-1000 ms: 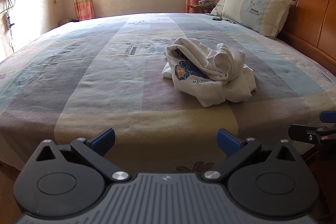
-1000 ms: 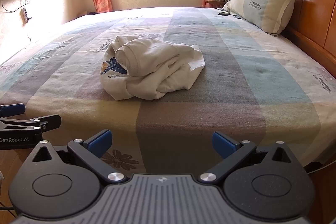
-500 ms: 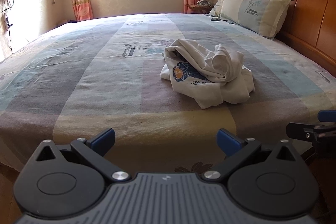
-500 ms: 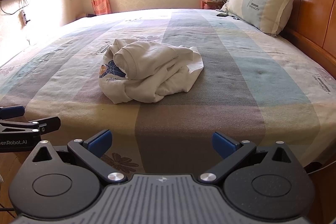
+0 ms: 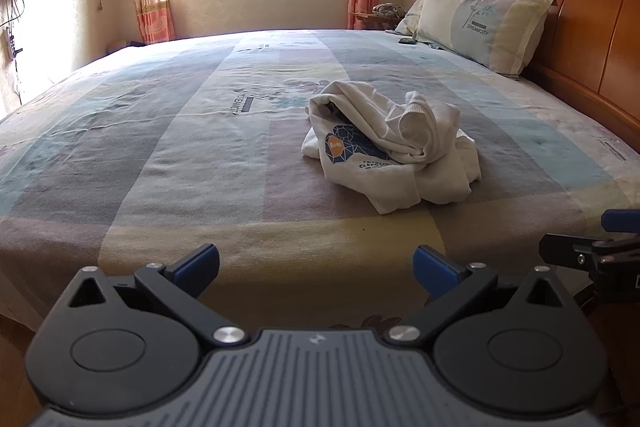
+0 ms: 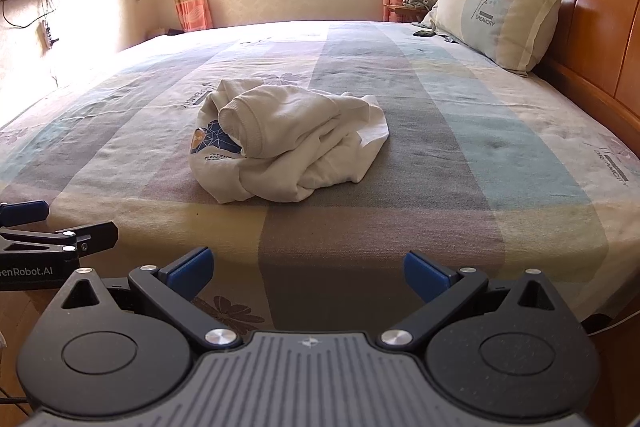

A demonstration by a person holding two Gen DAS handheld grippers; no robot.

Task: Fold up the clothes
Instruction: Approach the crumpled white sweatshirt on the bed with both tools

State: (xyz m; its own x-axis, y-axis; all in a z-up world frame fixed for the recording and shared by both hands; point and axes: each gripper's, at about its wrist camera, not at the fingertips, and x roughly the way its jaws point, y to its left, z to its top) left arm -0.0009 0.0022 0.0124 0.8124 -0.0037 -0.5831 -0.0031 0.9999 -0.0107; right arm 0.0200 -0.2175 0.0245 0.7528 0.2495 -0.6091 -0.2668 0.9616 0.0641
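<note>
Both views: I see the crumpled white cotton sweatshirt with a blue-and-orange printed emblem (image 5: 390, 143) lying in a heap on the bed with the pastel patchwork-check bedspread (image 5: 168, 155), on the near half of the bed and well apart from the pale printed pillow (image 5: 480, 19) leaning on the carved wooden headboard (image 5: 592, 7). My left gripper with black arms and blue pads (image 5: 316, 263) is released, its jaws wide apart and holding nothing, poised off the near edge of the bed, short of the sweatshirt. My right gripper of the same build (image 6: 307, 270) is likewise spread and empty, also off the near edge; from it the sweatshirt (image 6: 288, 139) sits left of centre. Each gripper appears at the margin of the other's view, side by side. Compared with a second ago, the sweatshirt is a little lower and larger in both views, so both grippers have crept slightly toward the bed; the heap's shape is unchanged and the jaw spacing is the same.
</note>
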